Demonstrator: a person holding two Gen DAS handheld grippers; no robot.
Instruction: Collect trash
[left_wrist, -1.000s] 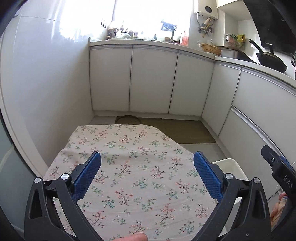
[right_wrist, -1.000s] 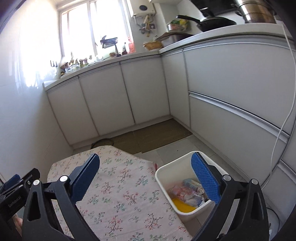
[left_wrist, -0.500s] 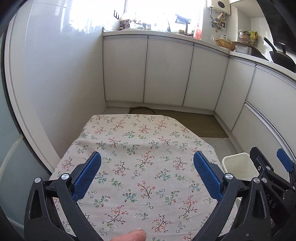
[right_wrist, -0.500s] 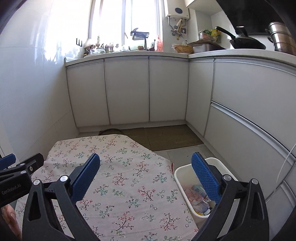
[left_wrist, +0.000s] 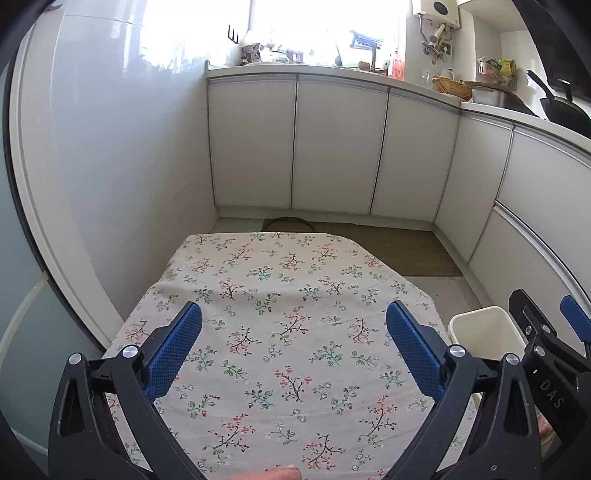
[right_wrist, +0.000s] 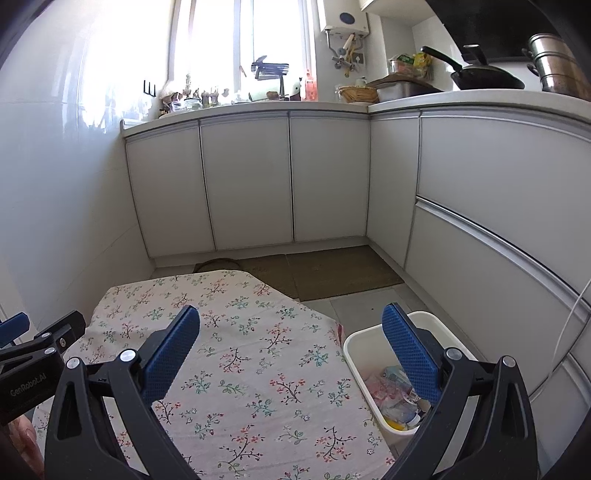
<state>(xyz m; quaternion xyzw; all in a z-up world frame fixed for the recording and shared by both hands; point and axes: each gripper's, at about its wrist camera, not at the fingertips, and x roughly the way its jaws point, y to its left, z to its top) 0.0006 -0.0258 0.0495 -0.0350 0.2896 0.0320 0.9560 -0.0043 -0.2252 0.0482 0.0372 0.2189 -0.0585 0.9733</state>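
A white plastic bin stands on the floor at the table's right side and holds several pieces of trash; it also shows in the left wrist view. The table wears a floral cloth, also seen in the right wrist view, with no trash on it. My left gripper is open and empty above the cloth. My right gripper is open and empty over the table's right edge, its right finger above the bin. Each gripper appears at the edge of the other's view.
White kitchen cabinets run along the back and right. A brown floor mat lies beyond the table. A white wall is close on the left. Pans and clutter sit on the counter.
Both grippers have swung to face the back cabinets squarely and pulled back a little; the right one turned left, so more of the cloth shows. Both stayed open and empty.
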